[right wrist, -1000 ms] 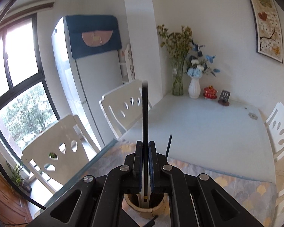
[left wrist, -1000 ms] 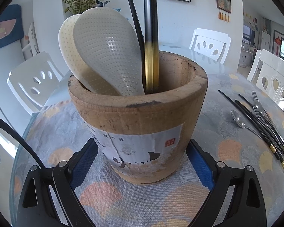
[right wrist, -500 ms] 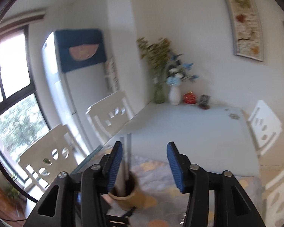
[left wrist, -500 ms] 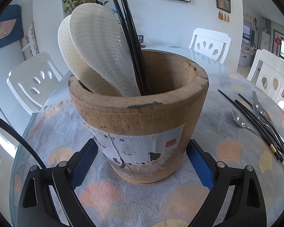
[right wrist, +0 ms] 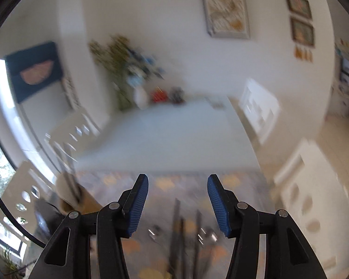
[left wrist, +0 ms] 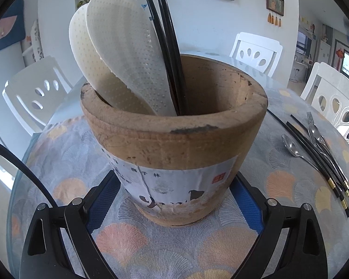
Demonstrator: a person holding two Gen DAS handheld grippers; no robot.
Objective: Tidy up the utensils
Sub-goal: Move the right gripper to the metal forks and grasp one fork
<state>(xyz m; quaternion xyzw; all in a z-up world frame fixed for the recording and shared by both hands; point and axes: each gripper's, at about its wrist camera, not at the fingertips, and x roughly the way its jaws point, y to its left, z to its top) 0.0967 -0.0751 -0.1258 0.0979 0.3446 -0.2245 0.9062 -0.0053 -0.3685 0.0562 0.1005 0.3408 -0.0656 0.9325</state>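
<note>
the round table under its patterned cloth is wide open to my right, and its glass rim curves close on my left beside a white chair. my left gripper straddles the wooden holder low down, blue pads against both sides, gripping it. the holder stands upright, mouth up, the right half of that mouth free. inside lean two pale rice paddles, tilted up and left, and two black chopsticks just beside them, long axes rising steeply past the top of the view. out on the cloth to the right lie several black chopsticks side by side, gold-banded ends toward me, one spoon and what looks like one fork. my right gripper hangs half open above them in a blurred view, having just let go, nothing between its pads.
</note>
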